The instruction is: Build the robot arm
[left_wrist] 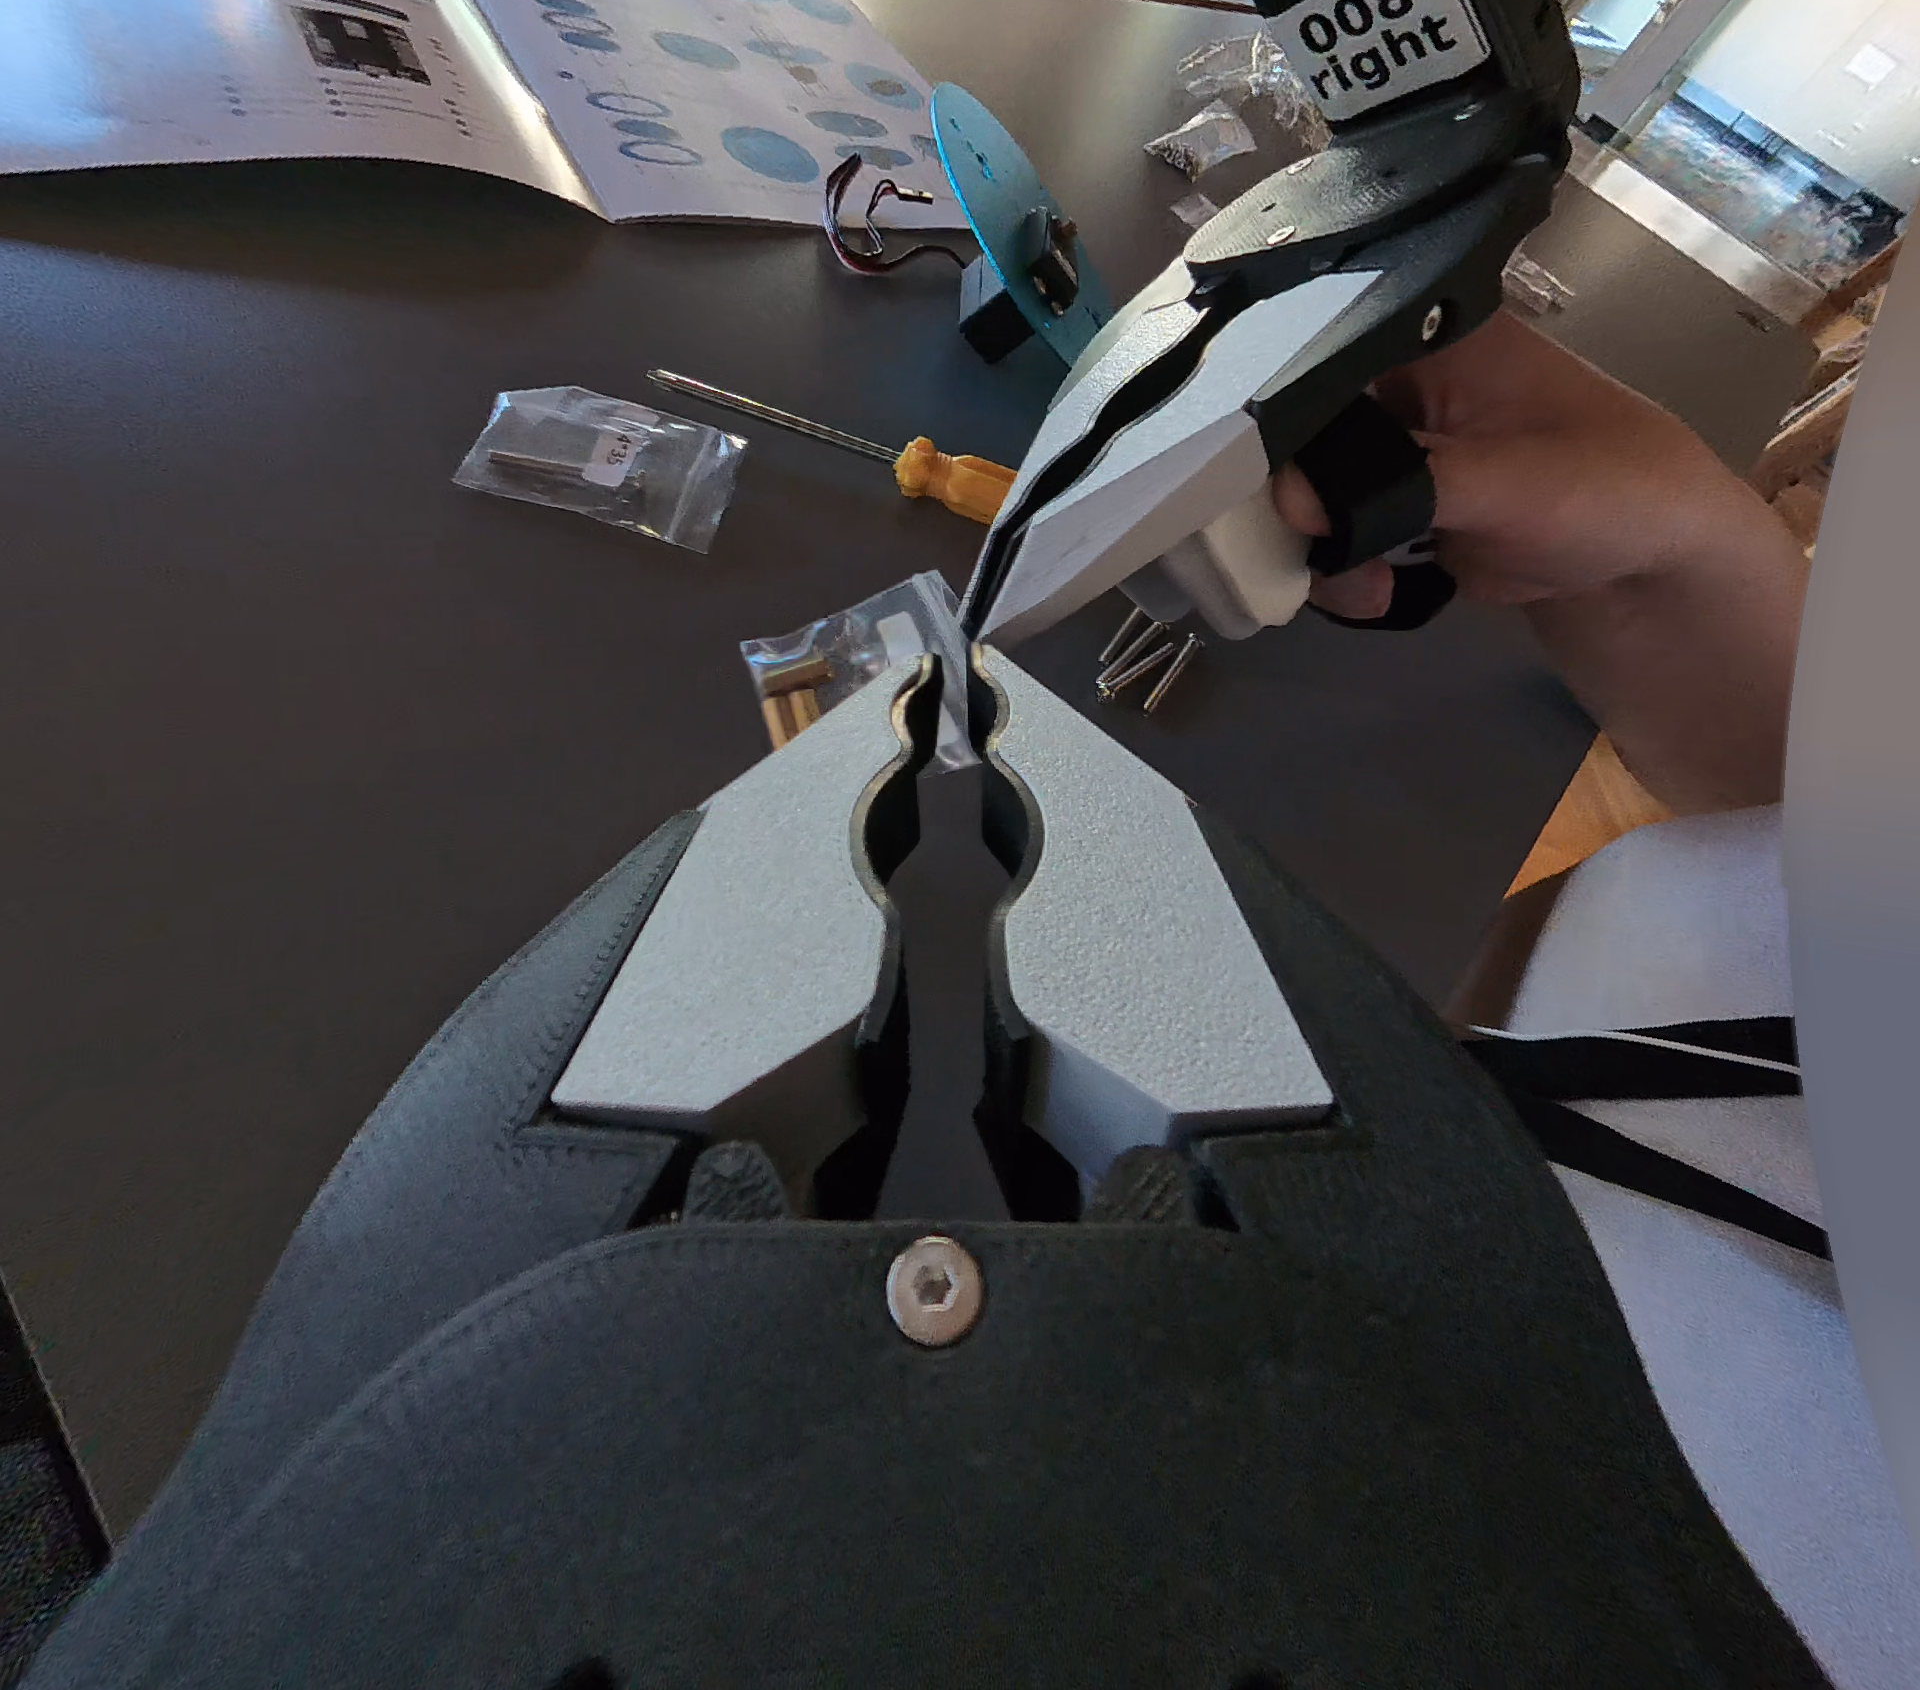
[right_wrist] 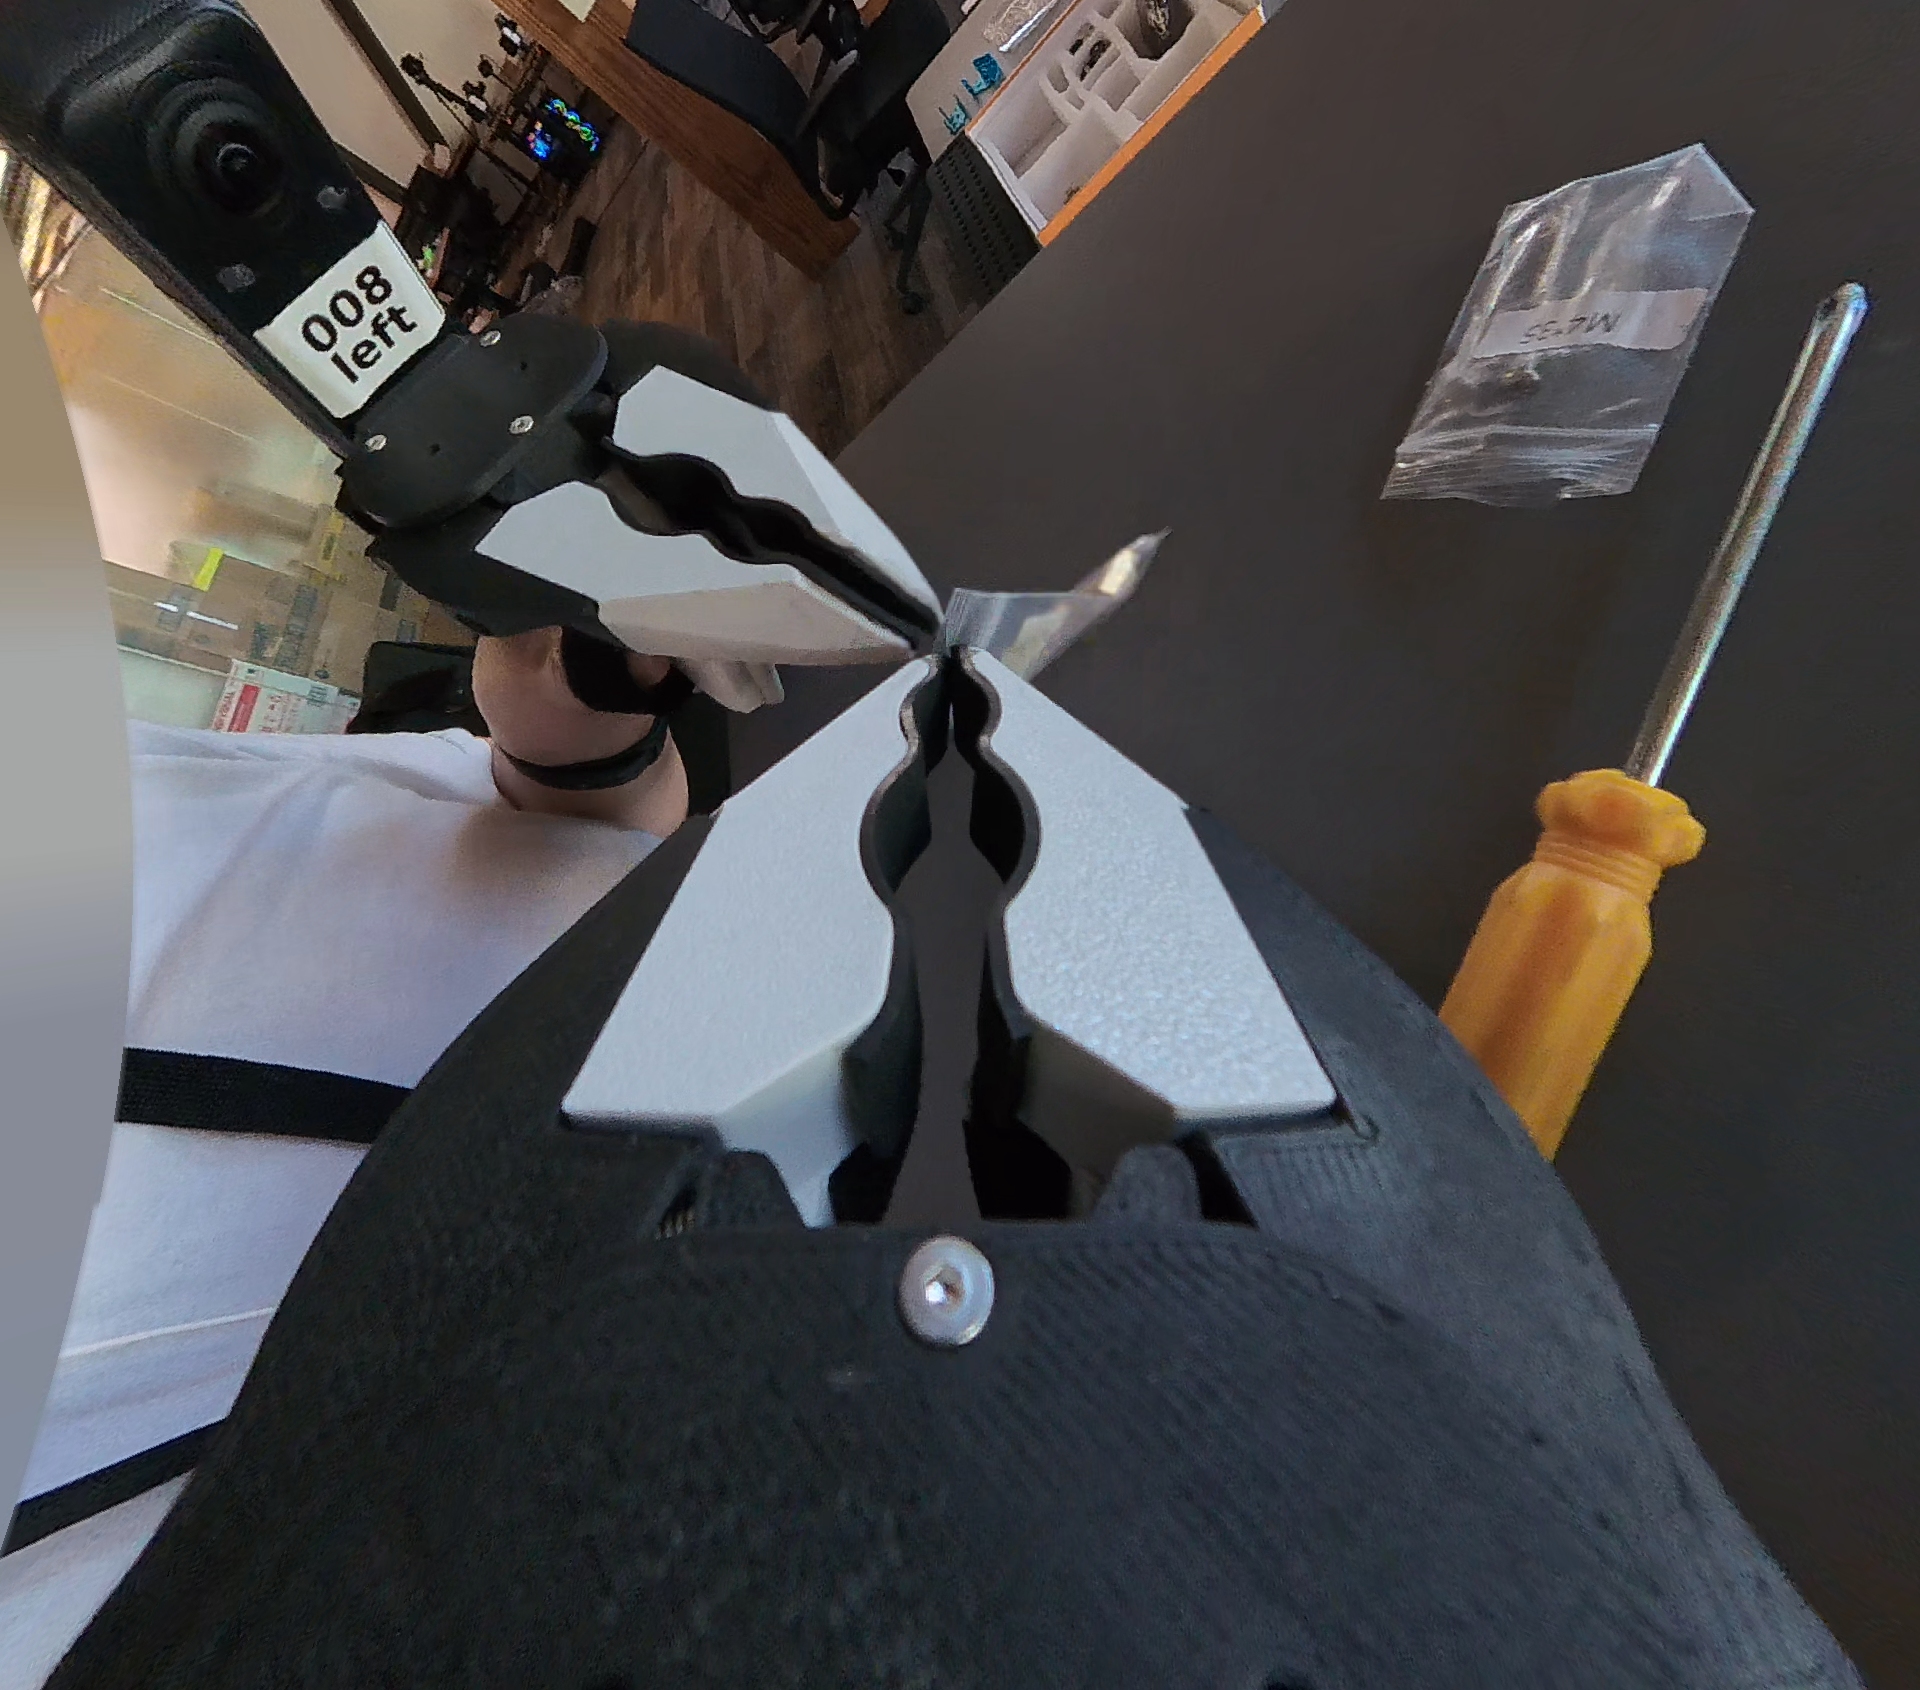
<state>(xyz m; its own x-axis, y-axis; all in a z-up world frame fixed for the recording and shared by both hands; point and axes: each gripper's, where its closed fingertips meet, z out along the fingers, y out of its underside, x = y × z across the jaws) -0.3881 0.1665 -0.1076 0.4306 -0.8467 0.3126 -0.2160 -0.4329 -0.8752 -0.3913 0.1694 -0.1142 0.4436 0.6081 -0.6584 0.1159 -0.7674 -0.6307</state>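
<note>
A small clear plastic bag (left_wrist: 831, 653) with brass standoffs in it is held just above the dark table (left_wrist: 312, 653). My left gripper (left_wrist: 954, 679) is shut on the bag's top edge. My right gripper (left_wrist: 971, 624) comes in from the upper right, held by a hand, and is shut on the same edge right next to the left tips. In the right wrist view, my right gripper (right_wrist: 951, 666) and left gripper (right_wrist: 928, 634) meet tip to tip, and the bag (right_wrist: 1049, 606) sticks out to the right beyond them.
An orange-handled screwdriver (left_wrist: 935, 466) (right_wrist: 1558, 944) and a second clear bag (left_wrist: 603, 466) (right_wrist: 1579, 352) lie on the table. Several loose screws (left_wrist: 1148, 664) lie right of the tips. A blue disc with a servo (left_wrist: 997, 217), an open booklet (left_wrist: 416, 9) and more bags (left_wrist: 1226, 102) lie farther back. My right gripper's tips are some 9 cm from the orange-handled screwdriver (left_wrist: 935, 466). Seen from the right wrist view (right_wrist: 1560, 839) as well.
</note>
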